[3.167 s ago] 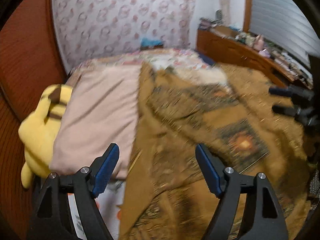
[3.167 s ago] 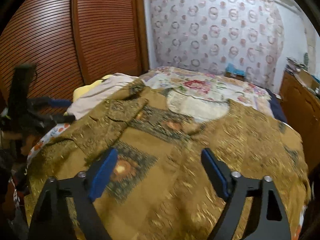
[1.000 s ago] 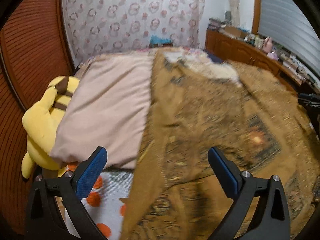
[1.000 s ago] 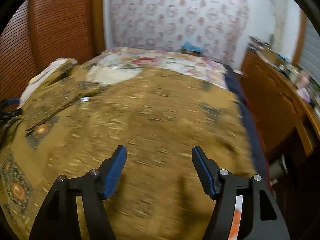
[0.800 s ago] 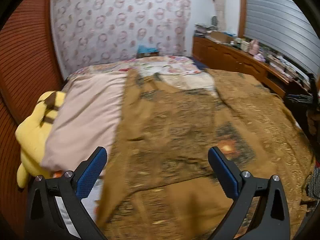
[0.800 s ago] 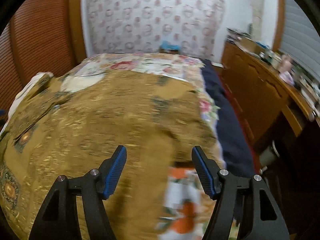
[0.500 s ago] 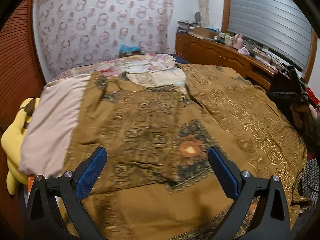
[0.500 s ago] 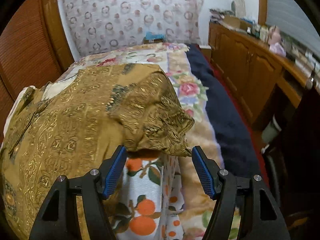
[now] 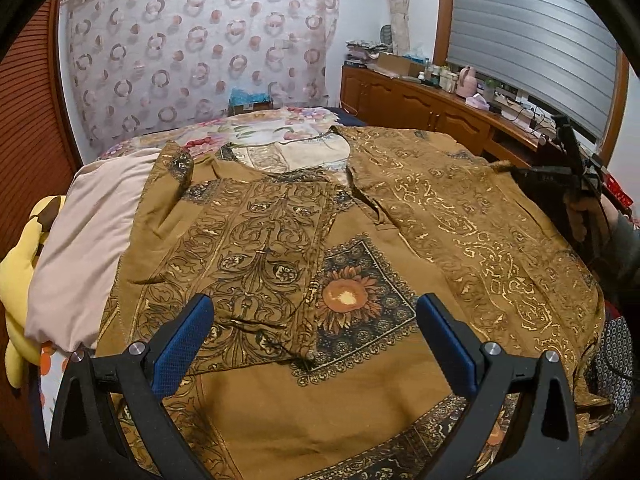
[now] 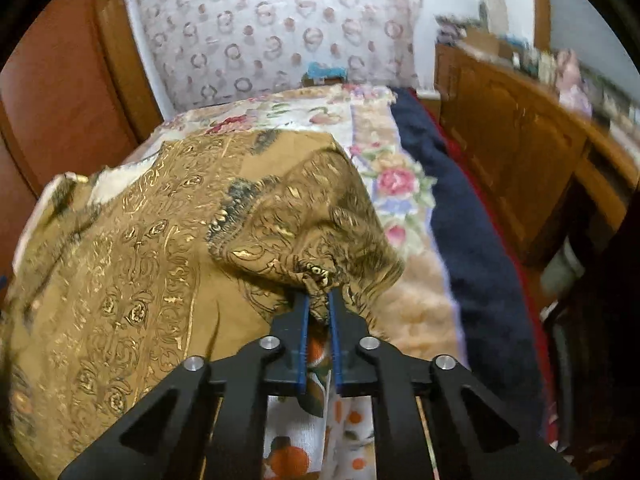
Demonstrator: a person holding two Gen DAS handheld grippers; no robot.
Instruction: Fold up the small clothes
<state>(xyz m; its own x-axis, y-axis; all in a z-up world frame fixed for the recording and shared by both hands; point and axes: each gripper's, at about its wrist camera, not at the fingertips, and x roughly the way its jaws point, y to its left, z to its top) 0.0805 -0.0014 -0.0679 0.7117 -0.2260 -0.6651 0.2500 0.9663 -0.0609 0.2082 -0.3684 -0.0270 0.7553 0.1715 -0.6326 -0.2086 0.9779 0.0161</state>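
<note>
With our right gripper (image 10: pixel 319 306) pinching the brown garment (image 9: pixel 360 240) at its sleeve end (left gripper (image 9: pixel 316 344) gaping, empty), we judge the sleeve fold begun: carry it inward next.

Left tool (image 9: pixel 314 344) gapes (empty) over the brown garment (image 9: pixel 280 248).

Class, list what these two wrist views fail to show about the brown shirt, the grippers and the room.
- Brown shirt: near hem cut off, left wrist view.
- Right gripper: pinched sleeve tip hidden between its pads.
- Cabinet clutter: motion-blurred, right wrist view.
- Yellow plush toy: half hidden behind pink pillow.
</note>
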